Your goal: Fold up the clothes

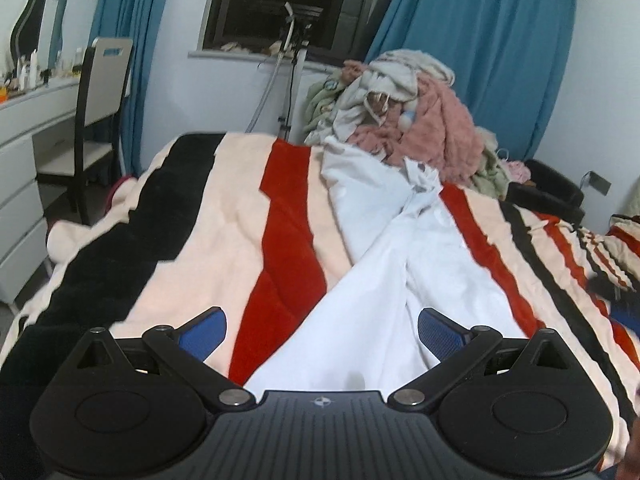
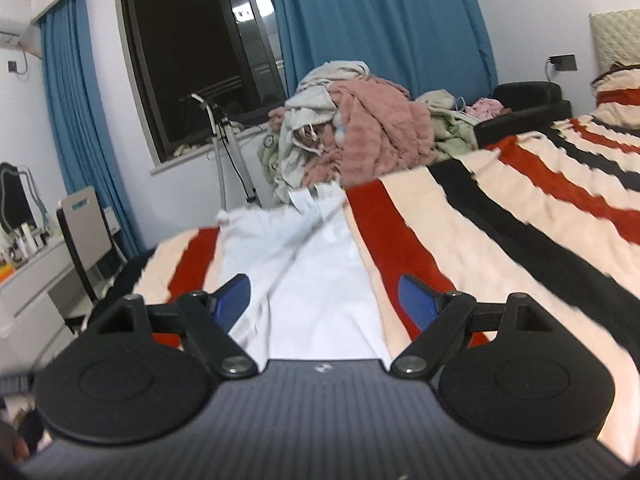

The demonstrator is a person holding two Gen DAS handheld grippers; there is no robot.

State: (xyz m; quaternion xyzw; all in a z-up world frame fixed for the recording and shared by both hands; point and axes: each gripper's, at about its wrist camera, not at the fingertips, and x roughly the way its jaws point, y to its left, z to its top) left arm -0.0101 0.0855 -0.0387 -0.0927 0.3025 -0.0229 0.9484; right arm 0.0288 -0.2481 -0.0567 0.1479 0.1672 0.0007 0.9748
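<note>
Both grippers (left [image 1: 322,334], right [image 2: 324,300]) gaping, tilted down — over white shirt [image 1: 380,264].

White shirt [image 2: 316,280] near end hidden under the gripper body; bedspread [image 1: 248,208] cut off by frame edges

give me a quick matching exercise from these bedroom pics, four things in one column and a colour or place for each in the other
Things:
1. long garment laid flat on the striped blanket
2. fluffy fleece on the clothes heap
3. window curtains
4. high-backed chair

Matches:
A. blue
B. pink
C. white
D. by the dressing table

Pairs: 1-C, 2-B, 3-A, 4-D
</note>
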